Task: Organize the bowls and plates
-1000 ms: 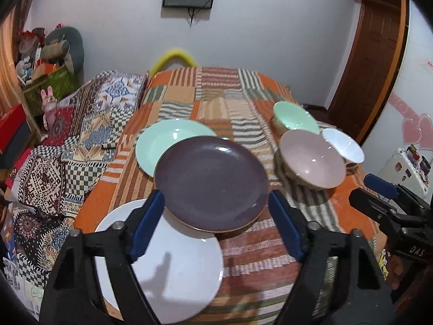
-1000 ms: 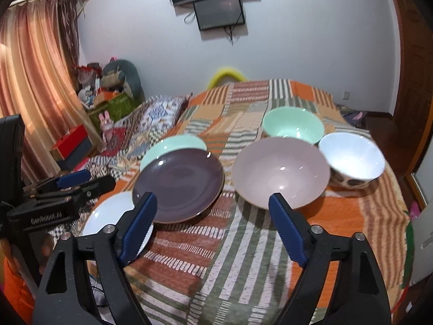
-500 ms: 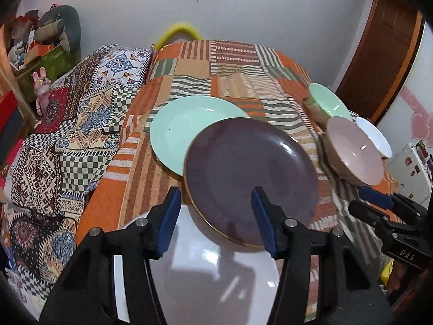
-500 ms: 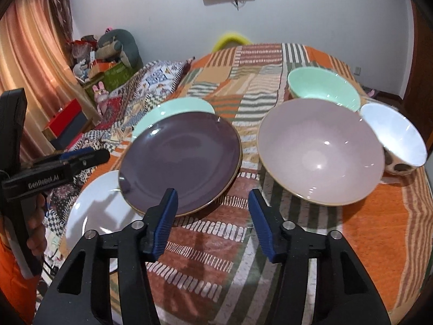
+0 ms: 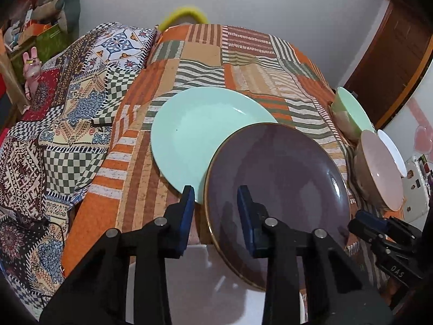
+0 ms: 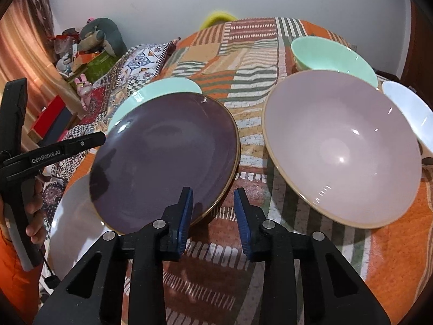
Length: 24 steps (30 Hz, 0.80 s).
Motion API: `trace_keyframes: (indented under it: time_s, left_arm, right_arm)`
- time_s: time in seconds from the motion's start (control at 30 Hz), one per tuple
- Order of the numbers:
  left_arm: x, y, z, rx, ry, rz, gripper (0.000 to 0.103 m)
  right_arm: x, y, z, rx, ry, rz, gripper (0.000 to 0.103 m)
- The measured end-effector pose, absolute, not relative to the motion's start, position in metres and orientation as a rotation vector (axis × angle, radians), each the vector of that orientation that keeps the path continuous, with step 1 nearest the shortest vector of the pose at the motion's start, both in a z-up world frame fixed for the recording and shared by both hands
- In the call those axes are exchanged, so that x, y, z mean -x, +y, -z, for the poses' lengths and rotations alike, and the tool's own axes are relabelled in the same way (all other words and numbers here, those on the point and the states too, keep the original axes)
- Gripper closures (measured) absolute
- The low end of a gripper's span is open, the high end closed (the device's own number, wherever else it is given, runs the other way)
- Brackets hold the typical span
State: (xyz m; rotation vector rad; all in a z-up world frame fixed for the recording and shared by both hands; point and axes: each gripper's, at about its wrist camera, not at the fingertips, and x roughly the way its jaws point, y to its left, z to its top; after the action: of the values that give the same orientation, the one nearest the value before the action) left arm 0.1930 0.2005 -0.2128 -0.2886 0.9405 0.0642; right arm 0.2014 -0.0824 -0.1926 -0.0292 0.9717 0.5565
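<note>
- Closing both claws, we hover low over a bed spread with an orange, green and white striped patchwork cover (image 6: 243, 243), where the dishes sit.
- Our left claw (image 5: 215, 211) has its blue pads narrowing on either side of the near left rim of the round, glossy dark purple plate with a thin gold edge (image 5: 278, 178); the rim stands between the pads, but we see no pad pressing on it yet.
- Our right claw (image 6: 213, 212) is narrowing too, just beside the purple plate's near right rim; the left pad overlaps that edge in view, and nothing is pinched.
- As the landmark, the purple plate overlaps a pale mint-green round plate (image 5: 194, 132) behind it and rests partly on a plain white round plate (image 6: 73, 222) in front of it.
- To the purple plate's right stands a wide pale pink bowl (image 6: 343, 146); beyond that, a mint-green bowl (image 6: 333, 54) and a white bowl (image 6: 408, 111).
- We judge the plates stiff, glazed, slippery and breakable, with some weight.
- A rim grip looks like the only hold: pads well over the lip, squeezing top and underside.
- With the soft bedding beneath and plates overlapping, we would lift levelly so the purple plate does not scrape or tip its neighbours.
</note>
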Motion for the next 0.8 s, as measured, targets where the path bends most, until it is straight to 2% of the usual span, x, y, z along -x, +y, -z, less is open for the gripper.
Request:
trace_keyframes:
  time_s: [0.1,0.8]
  left_arm:
    - [-0.199,0.204,0.217,0.306,0.944,-0.063,0.073]
    - [-0.217,0.196,0.232,0.303,0.996,-0.080,0.075]
  right_arm:
    - [-0.203,-0.078,0.197,0.041,0.990,-0.551,0.079]
    - [-0.218,-0.069,0.199,0.024,1.010,-0.535,0.076]
